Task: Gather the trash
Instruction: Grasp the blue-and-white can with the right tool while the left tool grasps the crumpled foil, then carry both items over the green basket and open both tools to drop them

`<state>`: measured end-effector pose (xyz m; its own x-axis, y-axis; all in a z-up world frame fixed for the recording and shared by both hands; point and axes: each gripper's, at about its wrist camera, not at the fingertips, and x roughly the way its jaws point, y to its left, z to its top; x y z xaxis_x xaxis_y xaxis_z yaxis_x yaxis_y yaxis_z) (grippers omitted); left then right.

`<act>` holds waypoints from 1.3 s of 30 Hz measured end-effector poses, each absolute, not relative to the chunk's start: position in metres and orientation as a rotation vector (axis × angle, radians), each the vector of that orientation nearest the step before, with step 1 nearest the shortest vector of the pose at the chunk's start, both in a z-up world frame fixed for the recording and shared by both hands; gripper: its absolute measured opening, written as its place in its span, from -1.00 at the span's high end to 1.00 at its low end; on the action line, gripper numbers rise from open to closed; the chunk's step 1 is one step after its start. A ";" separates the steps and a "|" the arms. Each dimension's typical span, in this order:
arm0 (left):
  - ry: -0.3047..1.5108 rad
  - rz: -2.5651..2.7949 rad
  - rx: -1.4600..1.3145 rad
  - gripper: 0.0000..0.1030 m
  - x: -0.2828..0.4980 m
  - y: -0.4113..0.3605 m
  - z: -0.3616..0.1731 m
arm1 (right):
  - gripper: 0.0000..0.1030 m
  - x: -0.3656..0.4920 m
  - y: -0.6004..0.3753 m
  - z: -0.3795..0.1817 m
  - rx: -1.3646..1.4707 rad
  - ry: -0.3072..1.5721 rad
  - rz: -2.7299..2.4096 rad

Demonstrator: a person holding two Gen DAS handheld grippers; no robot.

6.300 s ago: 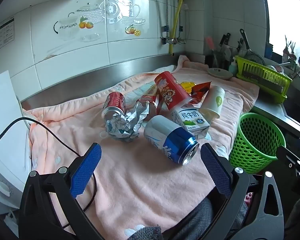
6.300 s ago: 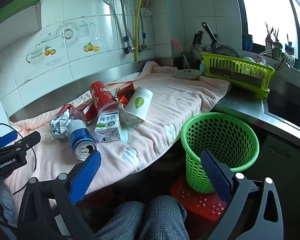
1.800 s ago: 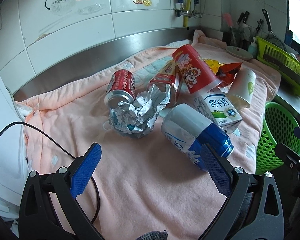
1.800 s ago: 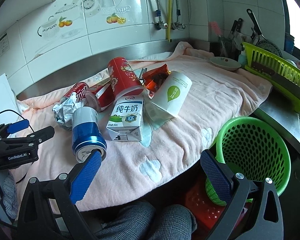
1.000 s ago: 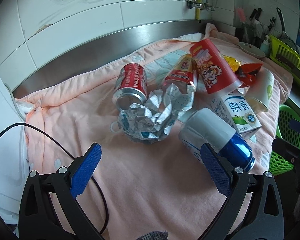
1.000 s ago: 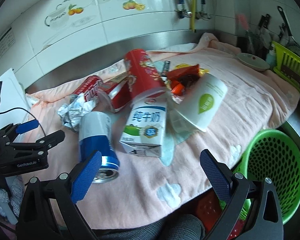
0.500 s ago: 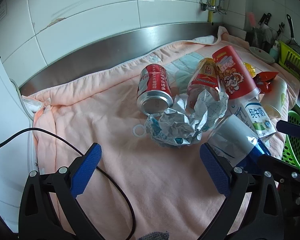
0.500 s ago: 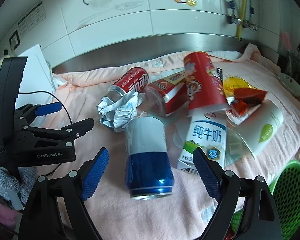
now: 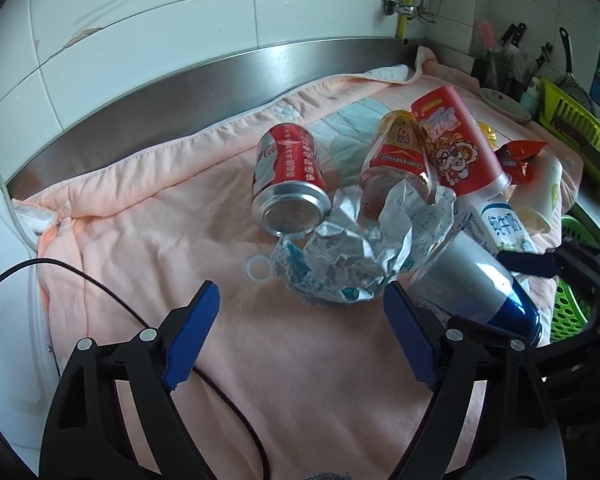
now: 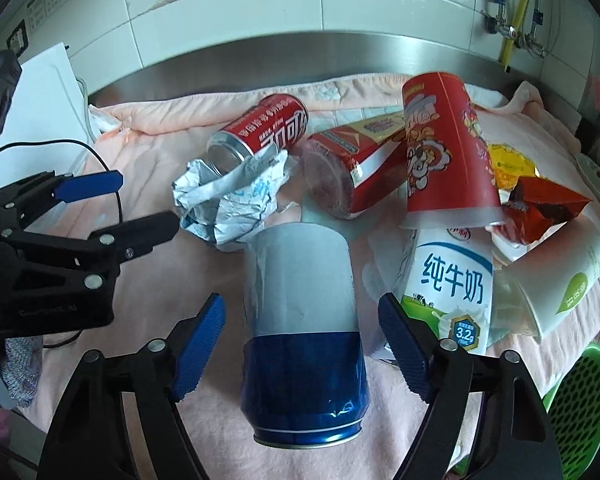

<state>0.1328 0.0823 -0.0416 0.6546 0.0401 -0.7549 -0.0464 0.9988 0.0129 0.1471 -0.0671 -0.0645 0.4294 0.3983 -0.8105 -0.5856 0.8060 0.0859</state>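
Trash lies in a pile on a pink towel [image 9: 148,240]. A blue and silver can [image 10: 304,328] lies on its side between the open jaws of my right gripper [image 10: 302,344]; the jaws stand on either side of it, apart from it. It also shows in the left wrist view [image 9: 476,284]. A crumpled foil wrapper [image 9: 356,256] lies just ahead of my open, empty left gripper [image 9: 300,336]. Behind it are a red cola can [image 9: 288,184], a clear red-labelled bottle [image 9: 396,160], a red cup [image 9: 456,144], a milk carton [image 10: 448,280] and a white paper cup [image 10: 556,284].
A green mesh basket [image 10: 580,408] stands below the towel's right edge. A black cable [image 9: 100,280] runs across the towel at left. A white appliance [image 10: 40,92] stands at the far left. A green dish rack [image 9: 576,124] and a steel backsplash [image 9: 180,92] lie beyond.
Both grippers have moved forward toward the pile. My right gripper has come down around the blue can; my left gripper has closed in on the foil wrapper.
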 end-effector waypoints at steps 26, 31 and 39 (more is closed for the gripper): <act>0.873 -0.176 0.069 0.15 0.168 0.055 -0.060 | -0.14 0.107 -0.124 -0.042 -0.019 0.886 0.612; 0.854 -0.204 0.013 0.32 0.154 0.055 -0.049 | -0.14 0.096 -0.151 -0.034 0.032 0.850 0.561; 0.813 -0.303 -0.034 0.34 0.131 0.027 -0.019 | -0.13 0.082 -0.212 -0.023 0.104 0.792 0.437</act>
<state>0.1306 0.0271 -0.0193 0.6470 -0.2794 -0.7095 0.2536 0.9563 -0.1453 0.0816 -0.2123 -0.0228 0.6183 0.4174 -0.6660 -0.3407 0.9059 0.2515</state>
